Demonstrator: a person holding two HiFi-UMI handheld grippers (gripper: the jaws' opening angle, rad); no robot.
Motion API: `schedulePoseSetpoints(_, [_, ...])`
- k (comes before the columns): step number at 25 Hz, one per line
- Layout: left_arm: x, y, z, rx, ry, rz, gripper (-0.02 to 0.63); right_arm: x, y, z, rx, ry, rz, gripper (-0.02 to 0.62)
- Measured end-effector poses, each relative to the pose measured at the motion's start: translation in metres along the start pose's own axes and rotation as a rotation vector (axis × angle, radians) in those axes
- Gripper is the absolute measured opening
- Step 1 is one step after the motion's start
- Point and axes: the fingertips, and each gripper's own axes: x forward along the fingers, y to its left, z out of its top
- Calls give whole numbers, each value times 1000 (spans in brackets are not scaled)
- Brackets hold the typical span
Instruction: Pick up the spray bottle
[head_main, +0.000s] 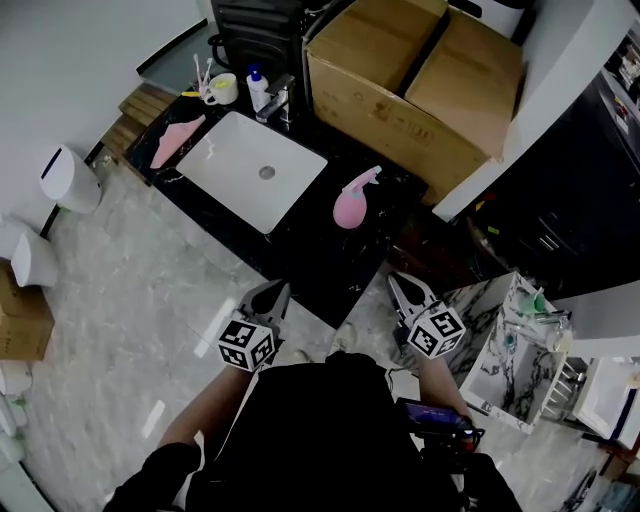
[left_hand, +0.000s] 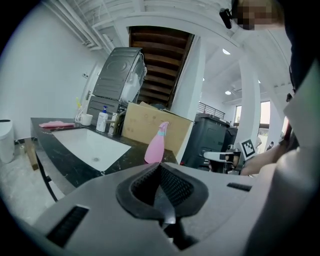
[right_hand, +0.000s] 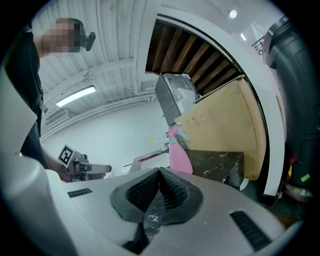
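The pink spray bottle (head_main: 352, 203) stands upright on the black tabletop (head_main: 310, 255), ahead of both grippers and well apart from them. The left gripper (head_main: 272, 295) has its jaws closed together, and so does the right gripper (head_main: 408, 293). A white sink (head_main: 230, 160) lies ahead of the left gripper. A cardboard box (head_main: 400, 90) stands beyond the bottle.

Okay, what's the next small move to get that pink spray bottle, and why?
Probably open the right gripper and reach toward the spray bottle: its fingers are shut, empty and short of the bottle, which stands upright on the black counter beside the sink.
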Motion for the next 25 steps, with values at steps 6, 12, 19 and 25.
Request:
schedulePoseSetpoints(6, [41, -9, 27, 57, 6, -28, 8, 20, -25, 8, 21, -8, 39, 26])
schedulePoseSetpoints(12, [86, -20, 58, 129, 6, -51, 9, 32, -42, 13, 39, -11, 78, 26])
schedulePoseSetpoints(19, [130, -29, 97, 173, -32, -49, 25, 36, -52, 11, 43, 15, 138, 26])
schedulePoseSetpoints(25, [154, -32, 119, 206, -51, -15, 128, 33, -64, 7, 59, 25, 165, 26])
